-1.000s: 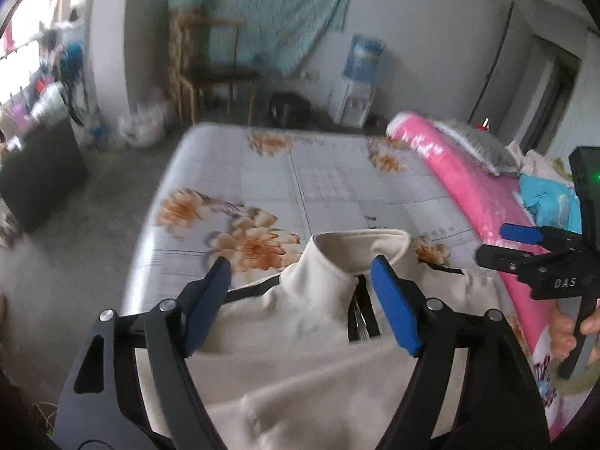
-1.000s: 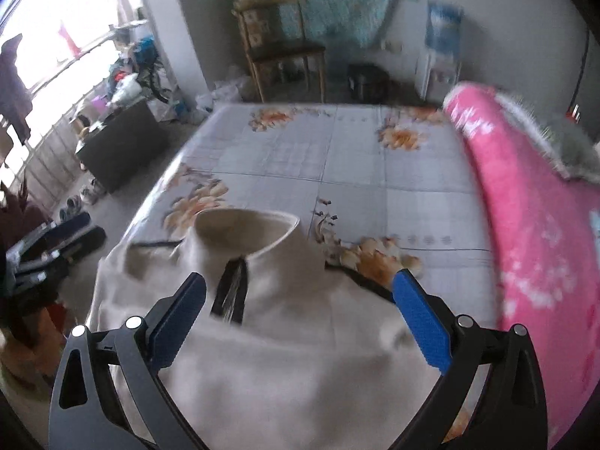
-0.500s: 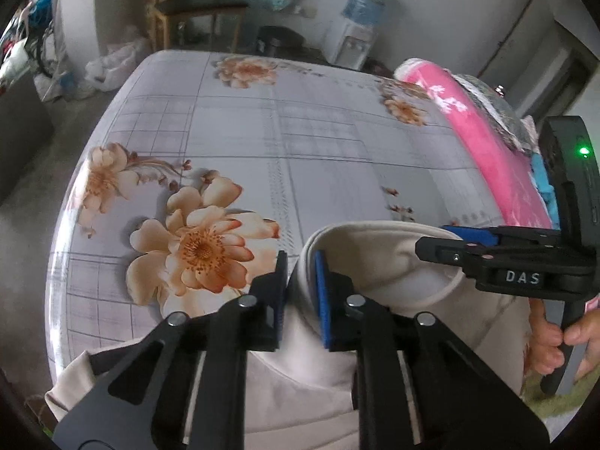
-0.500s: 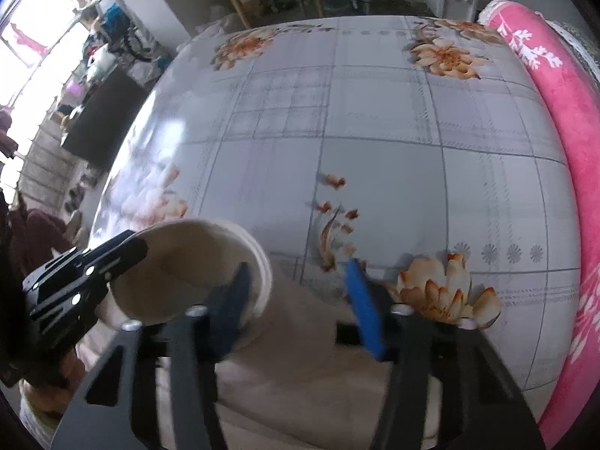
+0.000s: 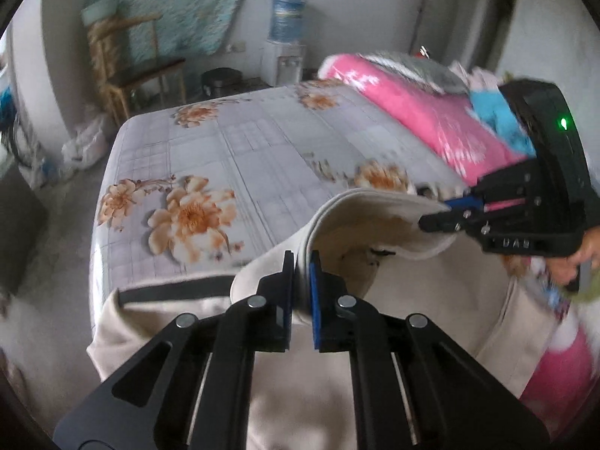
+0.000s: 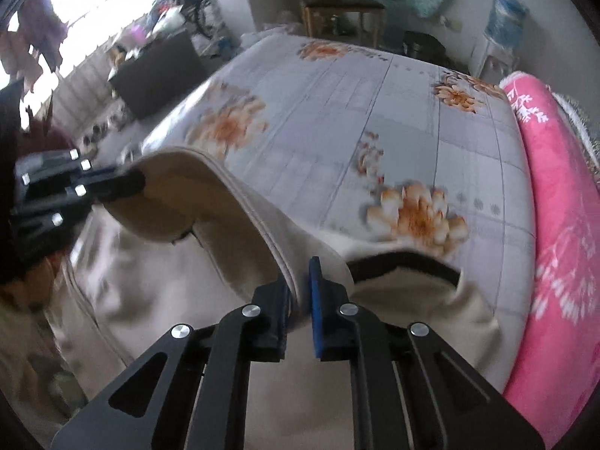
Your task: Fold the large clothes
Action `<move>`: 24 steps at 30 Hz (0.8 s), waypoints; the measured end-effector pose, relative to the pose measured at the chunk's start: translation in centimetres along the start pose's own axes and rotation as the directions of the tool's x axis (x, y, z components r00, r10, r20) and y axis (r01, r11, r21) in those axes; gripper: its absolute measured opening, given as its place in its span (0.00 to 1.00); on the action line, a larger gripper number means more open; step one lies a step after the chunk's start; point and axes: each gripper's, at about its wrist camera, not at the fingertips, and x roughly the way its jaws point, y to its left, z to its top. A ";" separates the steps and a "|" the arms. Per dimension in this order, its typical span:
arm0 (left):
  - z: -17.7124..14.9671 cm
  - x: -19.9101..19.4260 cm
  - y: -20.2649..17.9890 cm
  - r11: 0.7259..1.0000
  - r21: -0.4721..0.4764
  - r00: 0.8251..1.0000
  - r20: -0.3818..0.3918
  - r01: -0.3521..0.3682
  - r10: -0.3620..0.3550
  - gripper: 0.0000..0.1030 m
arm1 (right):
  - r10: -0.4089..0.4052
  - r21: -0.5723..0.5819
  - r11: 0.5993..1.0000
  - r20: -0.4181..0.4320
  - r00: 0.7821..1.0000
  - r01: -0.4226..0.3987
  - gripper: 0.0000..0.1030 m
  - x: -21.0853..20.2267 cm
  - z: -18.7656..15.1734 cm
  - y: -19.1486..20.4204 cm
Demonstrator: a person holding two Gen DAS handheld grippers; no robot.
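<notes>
Cream jacket lying at near end of floral bedsheet, stand-up collar lifted clear of sheet and stretched between both tools. Black trim band visible along shoulder, left of collar.

L gripper: jaws closing, nearly together, collar rim pinched between pads. R gripper: same, jaws closing, narrow, clamped on collar rim at opposite side. Same R gripper seen in left wrist view, biting collar edge right of L grip; person's hand behind it.

Risks from here (judgement only):
- Both bites sit right at collar edge, thin hem only. Sharp pull or lift likely slips fabric out of one side, esp. w/ weight of whole body hanging below collar.
- Uneven lift btwn L and R likely skews garment, so fold line ends up crooked relative to collar.
- Only collar held, not shoulders; body and sleeves below collar prob sag and bunch instead of laying flat.
- Pink quilt close beside collar on R side; swinging that way could drag a sleeve onto it.
- Zip opening under collar (barely visible, blurred) may gape and twist front panel if collar stretched too wide.
- Heavy motion blur in both views; exact pad contact depth hard to confirm.
</notes>
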 end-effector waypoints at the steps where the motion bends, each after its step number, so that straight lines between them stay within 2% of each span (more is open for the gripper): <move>1: -0.7 0.0 -0.3 1.000 0.019 1.000 -0.006 -0.007 0.007 0.07 | -0.013 -0.018 1.000 -0.006 1.000 0.013 0.10 0.2 -0.9 0.4; 4: -3.3 1.1 -1.2 0.998 0.059 0.998 -0.057 -0.028 0.032 0.07 | -0.062 -0.066 0.996 -0.040 0.997 0.059 0.10 1.8 -3.0 1.1; 6: -5.0 2.8 -1.4 0.997 0.071 0.991 -0.123 -0.043 0.051 0.08 | -0.092 -0.100 0.991 -0.054 0.994 0.087 0.10 3.1 -4.1 1.4; 9: -6.9 4.2 -1.5 0.993 0.095 0.982 -0.173 -0.065 0.080 0.11 | -0.124 -0.167 0.979 -0.032 0.992 0.117 0.14 3.2 -5.1 2.3; 11: -7.1 2.9 -1.2 0.995 0.084 0.986 -0.156 -0.046 0.059 0.20 | -0.136 -0.189 0.974 -0.029 0.990 0.128 0.27 2.6 -5.3 2.5; 12: -7.2 1.9 -0.9 0.997 0.074 0.990 -0.137 -0.028 0.038 0.28 | -0.133 -0.190 0.974 -0.037 0.990 0.124 0.43 1.8 -5.5 2.3; 13: -7.3 0.8 -0.8 0.998 0.068 0.993 -0.112 -0.013 0.021 0.31 | -0.112 -0.185 0.977 -0.037 0.993 0.103 0.48 0.9 -5.6 2.1; 17: -7.1 -3.4 0.0 0.997 0.051 0.998 -0.002 0.059 -0.059 0.32 | -0.027 -0.144 0.989 0.028 0.999 0.031 0.48 -3.1 -5.6 0.9; 20: -5.6 -4.0 0.1 0.996 0.014 0.995 0.055 0.086 -0.086 0.32 | 0.086 -0.054 0.995 0.100 0.991 -0.081 0.48 -4.7 -4.1 -0.1; 22: -4.6 -2.6 -0.1 0.996 -0.014 0.996 0.047 0.083 -0.082 0.31 | 0.149 -0.013 0.989 0.120 0.982 -0.148 0.35 -3.9 -2.7 0.2; 24: -4.0 -0.5 -0.7 0.997 -0.035 0.997 0.019 0.071 -0.070 0.26 | 0.167 -0.014 0.986 0.096 0.981 -0.166 0.30 -1.9 -1.9 1.3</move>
